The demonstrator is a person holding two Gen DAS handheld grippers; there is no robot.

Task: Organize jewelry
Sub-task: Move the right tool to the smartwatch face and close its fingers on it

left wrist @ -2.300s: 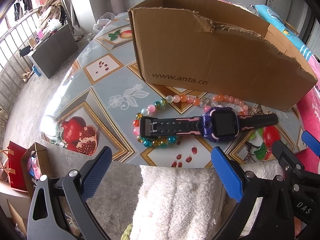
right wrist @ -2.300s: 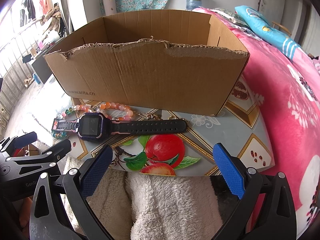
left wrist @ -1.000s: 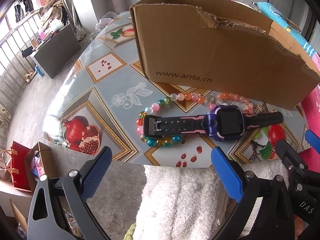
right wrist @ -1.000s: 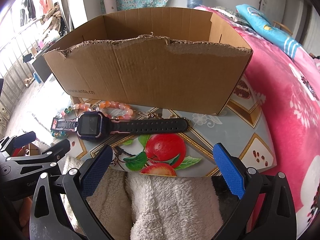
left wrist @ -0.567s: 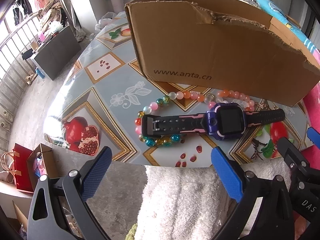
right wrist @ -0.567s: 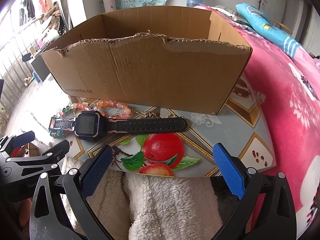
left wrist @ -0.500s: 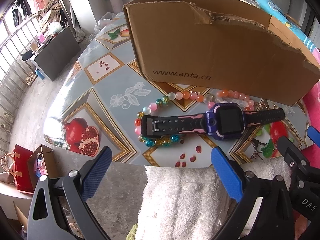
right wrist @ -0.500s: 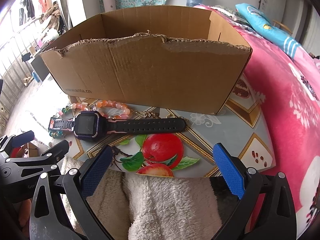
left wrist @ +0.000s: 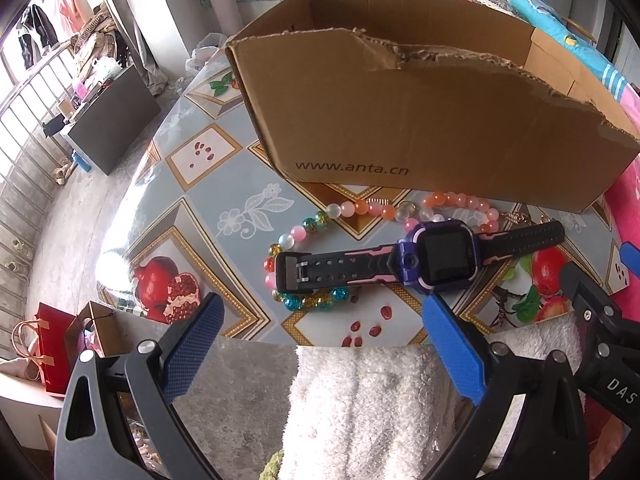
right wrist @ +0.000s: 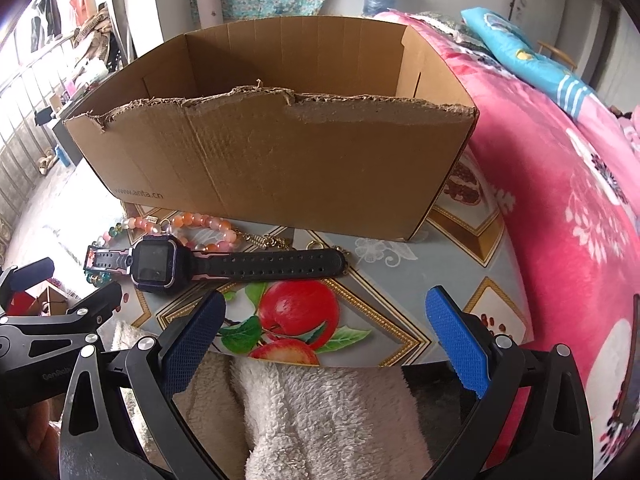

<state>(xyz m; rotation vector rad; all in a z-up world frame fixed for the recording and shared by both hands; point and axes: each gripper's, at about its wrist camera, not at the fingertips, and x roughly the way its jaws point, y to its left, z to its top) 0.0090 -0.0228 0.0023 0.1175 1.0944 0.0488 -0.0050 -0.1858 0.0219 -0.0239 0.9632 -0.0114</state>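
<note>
While the patterned table (left wrist: 208,184) is carrying everything, the torn cardboard box (right wrist: 280,160) is standing at its far side as the biggest thing in sight, open at the top and, as far as the right wrist view is showing, with nothing visible inside. Over the last couple of seconds both cameras have been drifting only slightly: the box is looming a little larger and more of its inside is showing, but the jewelry is lying exactly where it was, so nothing is being sorted yet and the whole job appears to be still ahead. The left gripper (left wrist: 320,344) is hovering over the near table edge with its jaws spread wide and gripping nothing, and the right gripper (right wrist: 324,332) is doing the same just beside it (a fluffy white cloth (right wrist: 320,408) is filling the space below both). In front of them, the purple smartwatch (left wrist: 436,256) is lying flat with its black strap stretched out, close before the box's near wall and resting across the beaded necklace (left wrist: 360,210), whose pink and orange beads are looping under it. A small gold chain (right wrist: 264,240) is sitting between the strap and the box, touching neither gripper. The watch is looking like the likeliest first pick, since it is pinning the beads.
</note>
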